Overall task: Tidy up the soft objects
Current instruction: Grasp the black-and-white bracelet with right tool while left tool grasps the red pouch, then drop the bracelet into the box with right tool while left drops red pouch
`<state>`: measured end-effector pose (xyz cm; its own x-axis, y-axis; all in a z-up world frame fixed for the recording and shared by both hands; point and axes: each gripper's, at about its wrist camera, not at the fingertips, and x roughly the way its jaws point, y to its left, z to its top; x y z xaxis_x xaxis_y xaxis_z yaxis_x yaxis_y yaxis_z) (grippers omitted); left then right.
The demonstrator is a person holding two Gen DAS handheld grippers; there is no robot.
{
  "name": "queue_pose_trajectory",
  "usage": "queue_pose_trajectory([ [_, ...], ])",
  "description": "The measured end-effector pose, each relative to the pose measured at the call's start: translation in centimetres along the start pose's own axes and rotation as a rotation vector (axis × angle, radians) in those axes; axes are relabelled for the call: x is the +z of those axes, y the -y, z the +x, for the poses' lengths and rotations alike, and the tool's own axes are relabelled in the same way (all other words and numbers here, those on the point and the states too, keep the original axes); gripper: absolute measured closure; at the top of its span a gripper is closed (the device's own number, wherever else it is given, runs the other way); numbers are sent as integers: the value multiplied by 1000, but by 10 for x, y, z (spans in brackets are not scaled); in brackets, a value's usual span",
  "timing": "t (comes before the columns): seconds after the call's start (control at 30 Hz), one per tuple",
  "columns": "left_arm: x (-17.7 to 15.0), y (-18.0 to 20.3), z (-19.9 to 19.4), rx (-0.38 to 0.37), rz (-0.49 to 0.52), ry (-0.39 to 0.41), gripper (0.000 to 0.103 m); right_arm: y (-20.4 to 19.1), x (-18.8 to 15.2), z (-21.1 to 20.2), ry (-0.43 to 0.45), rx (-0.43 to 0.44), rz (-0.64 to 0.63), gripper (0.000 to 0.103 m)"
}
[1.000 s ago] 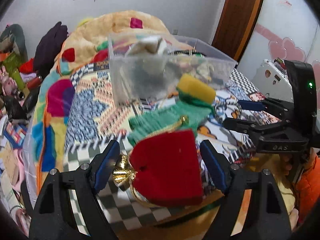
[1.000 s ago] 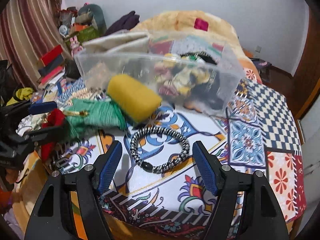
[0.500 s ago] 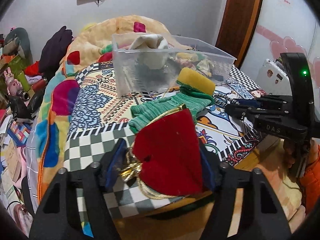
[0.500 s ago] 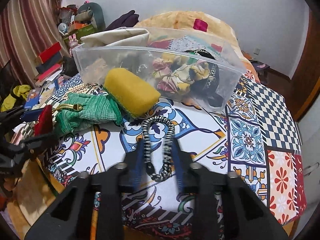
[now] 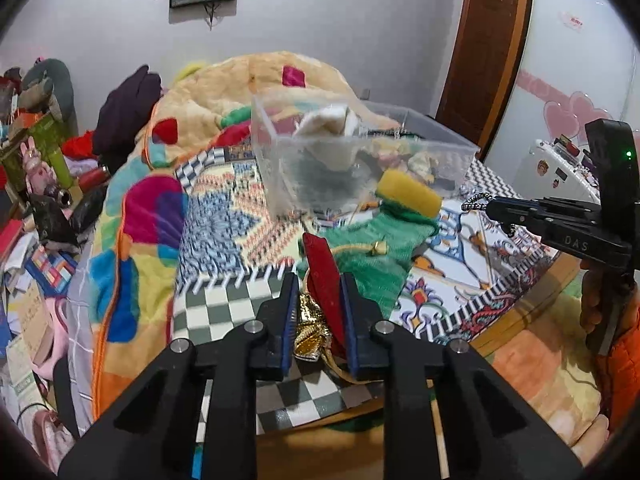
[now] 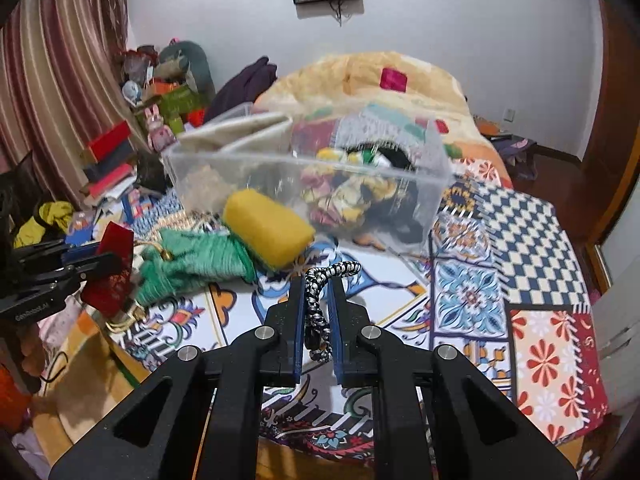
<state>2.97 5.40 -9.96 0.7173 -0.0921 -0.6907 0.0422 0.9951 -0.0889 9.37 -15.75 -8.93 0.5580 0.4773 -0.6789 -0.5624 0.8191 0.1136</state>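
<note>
My left gripper (image 5: 318, 284) is shut on a red pouch (image 5: 324, 280) with gold cord and a gold tassel (image 5: 310, 332), lifted off the bed; the pouch also shows in the right wrist view (image 6: 110, 272). My right gripper (image 6: 316, 284) is shut on a black-and-white braided band (image 6: 320, 280), raised above the bedspread; the band also shows in the left wrist view (image 5: 474, 202). A clear plastic bin (image 6: 304, 168) holding soft items stands further back. A yellow sponge (image 6: 266, 234) and a green knitted cloth (image 6: 200, 260) lie in front of it.
A patterned bedspread (image 6: 480, 292) covers the bed. A piled blanket (image 5: 260, 80) lies behind the bin. Books, toys and clutter (image 6: 116, 160) crowd the floor on the left. A wooden door (image 5: 488, 52) stands at the right.
Both grippers have closed: the left on the red pouch, the right on the braided band. Both have lifted their objects off the bedspread.
</note>
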Motion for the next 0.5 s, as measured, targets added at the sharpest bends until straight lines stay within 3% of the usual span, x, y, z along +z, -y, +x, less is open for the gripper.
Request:
queue_pose_trajectory([
  [0.33, 65, 12, -21, -13, 44, 181, 83, 6, 37, -22, 130, -21, -6, 93],
  [0.5, 98, 21, -11, -30, 69, 223, 83, 10, 56, -25, 182, -31, -19, 93],
])
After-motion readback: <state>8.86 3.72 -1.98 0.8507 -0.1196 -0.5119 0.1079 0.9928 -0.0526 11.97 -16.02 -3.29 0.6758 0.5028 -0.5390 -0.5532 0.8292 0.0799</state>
